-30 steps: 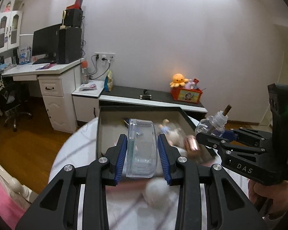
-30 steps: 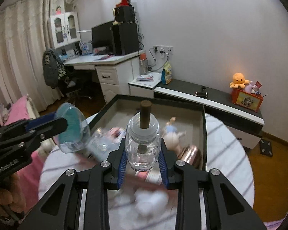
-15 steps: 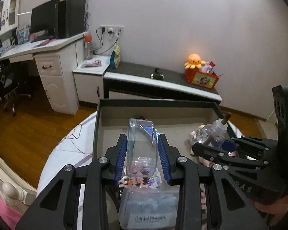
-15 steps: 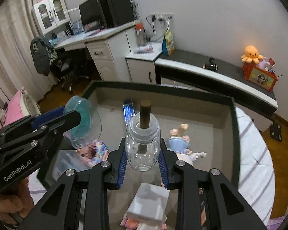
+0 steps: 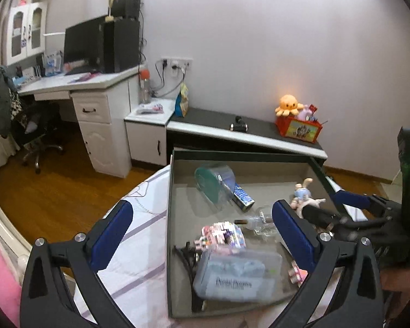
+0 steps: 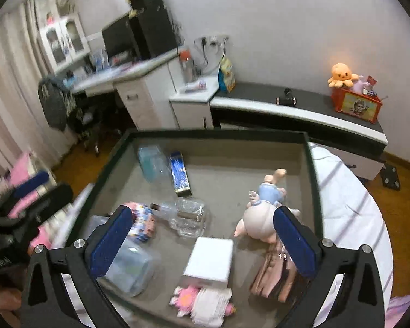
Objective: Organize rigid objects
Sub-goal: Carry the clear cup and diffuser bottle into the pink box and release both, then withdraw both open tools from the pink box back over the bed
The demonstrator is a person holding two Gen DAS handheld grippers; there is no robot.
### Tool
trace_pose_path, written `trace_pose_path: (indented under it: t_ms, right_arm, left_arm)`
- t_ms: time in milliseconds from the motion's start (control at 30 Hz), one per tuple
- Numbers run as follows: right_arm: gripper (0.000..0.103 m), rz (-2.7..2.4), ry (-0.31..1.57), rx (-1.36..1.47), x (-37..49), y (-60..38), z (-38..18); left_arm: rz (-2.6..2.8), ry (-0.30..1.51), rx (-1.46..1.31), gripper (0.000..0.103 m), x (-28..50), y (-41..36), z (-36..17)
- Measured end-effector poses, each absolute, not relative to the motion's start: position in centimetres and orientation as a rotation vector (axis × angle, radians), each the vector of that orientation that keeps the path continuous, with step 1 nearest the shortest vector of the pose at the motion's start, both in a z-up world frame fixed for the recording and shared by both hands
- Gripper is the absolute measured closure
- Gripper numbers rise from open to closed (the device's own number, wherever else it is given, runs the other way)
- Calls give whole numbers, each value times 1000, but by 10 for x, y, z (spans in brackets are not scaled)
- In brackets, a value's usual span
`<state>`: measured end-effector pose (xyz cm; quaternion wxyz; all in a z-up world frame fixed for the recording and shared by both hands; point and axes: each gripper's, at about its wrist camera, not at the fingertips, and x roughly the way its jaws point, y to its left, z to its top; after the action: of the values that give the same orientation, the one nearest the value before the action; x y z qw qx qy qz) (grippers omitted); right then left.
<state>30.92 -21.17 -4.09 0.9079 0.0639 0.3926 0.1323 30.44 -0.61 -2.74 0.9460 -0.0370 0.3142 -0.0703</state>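
A: Left gripper first. How do its jaws stand?

B: Spread wide, and they have just been opening. Nothing sits between the blue pads. It hangs over the near left part of the box.

A: And the right gripper?

B: Same: jaws flung apart, just opened, nothing pinched. It hangs over the box's near half.

A: So where is the clear jar?

B: On its side in the far left of the box, teal lid toward the corner, touching a blue packet. In the right wrist view the jar is blurred.

A: The little bottle?

B: Lying flat near the middle of the box floor, its brown wick pointing left. In the left wrist view the bottle lies just past a pink block toy.

A: What else lies around?

B: A floss case nearest the left gripper, a white cube and a pink wallet under the right one, and a doll in blue to the right. The box stands on a striped cloth. Whether the doll touches the wall I cannot tell.

A: The hand?

B: A bit of the right hand shows behind its gripper.
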Motion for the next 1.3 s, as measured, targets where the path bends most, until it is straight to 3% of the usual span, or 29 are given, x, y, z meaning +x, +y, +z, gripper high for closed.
trace_pose_path:
  t_ms: [233, 667, 1000, 1300]
  right_arm:
    - [0, 258, 686, 144, 245, -223, -10]
    - [0, 158, 590, 186, 127, -237, -16]
    - [0, 92, 549, 166, 65, -230, -27]
    - [0, 82, 587, 159, 60, -228, -47]
  left_arm:
    - [-163, 548, -75, 0, 237, -6, -6]
    - [-156, 497, -65, 0, 136, -20, -12]
    - [-146, 550, -84, 0, 97, -24, -38]
    - [-139, 566, -90, 0, 85, -21, -51]
